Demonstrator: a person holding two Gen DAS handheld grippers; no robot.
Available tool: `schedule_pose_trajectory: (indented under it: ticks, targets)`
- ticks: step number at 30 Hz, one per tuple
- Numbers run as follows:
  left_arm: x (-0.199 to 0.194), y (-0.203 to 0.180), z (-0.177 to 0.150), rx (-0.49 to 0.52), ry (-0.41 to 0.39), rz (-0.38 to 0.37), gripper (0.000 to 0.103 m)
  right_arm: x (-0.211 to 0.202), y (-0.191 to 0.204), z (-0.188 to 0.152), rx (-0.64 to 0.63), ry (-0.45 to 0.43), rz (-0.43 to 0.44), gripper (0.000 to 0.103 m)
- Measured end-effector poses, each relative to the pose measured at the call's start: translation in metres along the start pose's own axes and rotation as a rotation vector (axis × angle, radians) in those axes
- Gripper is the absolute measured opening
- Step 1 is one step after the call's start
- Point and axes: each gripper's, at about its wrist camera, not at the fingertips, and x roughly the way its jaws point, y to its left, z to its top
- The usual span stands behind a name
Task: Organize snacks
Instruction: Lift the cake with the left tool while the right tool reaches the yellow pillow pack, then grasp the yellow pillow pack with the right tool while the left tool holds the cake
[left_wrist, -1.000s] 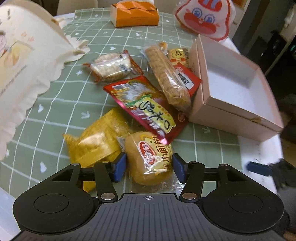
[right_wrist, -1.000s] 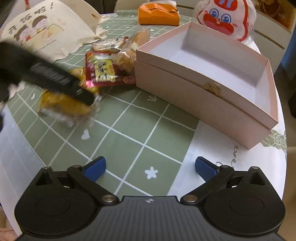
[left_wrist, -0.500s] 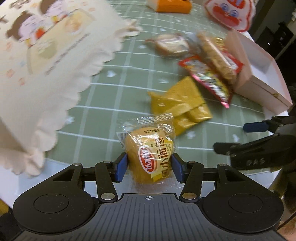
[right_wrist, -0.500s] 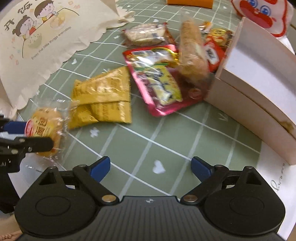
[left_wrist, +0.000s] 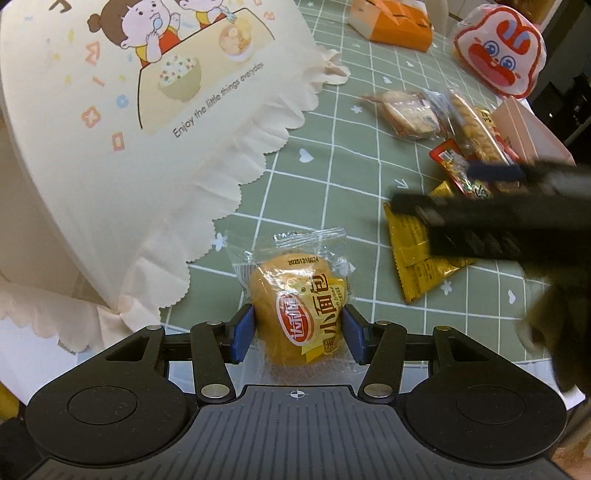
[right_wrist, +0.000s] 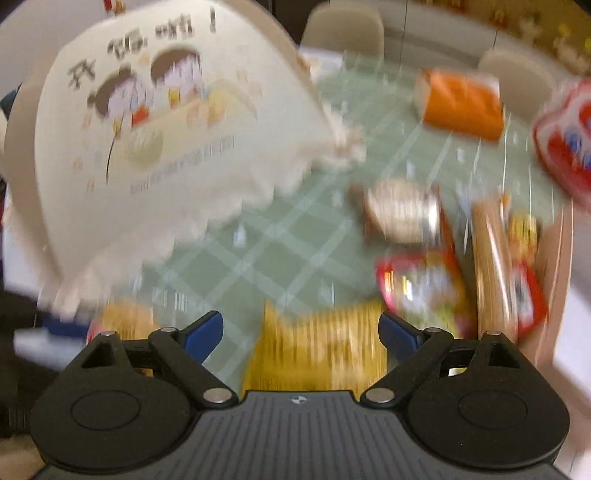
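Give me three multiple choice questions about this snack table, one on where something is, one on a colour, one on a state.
1. Where is the wrapped bun?
A. between the left gripper's pads
B. inside the pink box
C. on the orange box

2. What colour is the tablecloth?
A. blue
B. green with white lines
C. plain red

3. How is the right gripper?
A. clamped on a bun
B. shut, empty
C. open, holding nothing

Answers: 1 A, both blue pads of the left gripper press the bun's wrapper. 2 B, the green grid shows around the snacks. 3 C, its pads stand wide apart above the yellow packets.
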Motion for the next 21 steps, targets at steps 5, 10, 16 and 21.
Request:
schedule_pose_trajectory:
  ticks: [5, 10, 16, 21]
  targets:
    - [0.001, 0.0, 0.003, 0.02, 0.003, -0.022, 0.056, 0.033, 0.006, 0.005, -0.056, 0.073, -0.036, 0.047]
    - [0.007, -0.01, 0.01, 0.037, 0.005, -0.063, 0.056, 0.014, 0.002, -0.032, -0.077, 0.103, 0.022, 0.047]
    - [0.029, -0.055, 0.011, 0.146, 0.053, -0.11, 0.056, -0.009, -0.021, -0.072, -0.002, 0.17, 0.06, 0.05]
    - [0.039, -0.094, 0.007, 0.231, 0.078, -0.152, 0.056, -0.033, -0.046, -0.097, 0.081, 0.165, 0.025, 0.055]
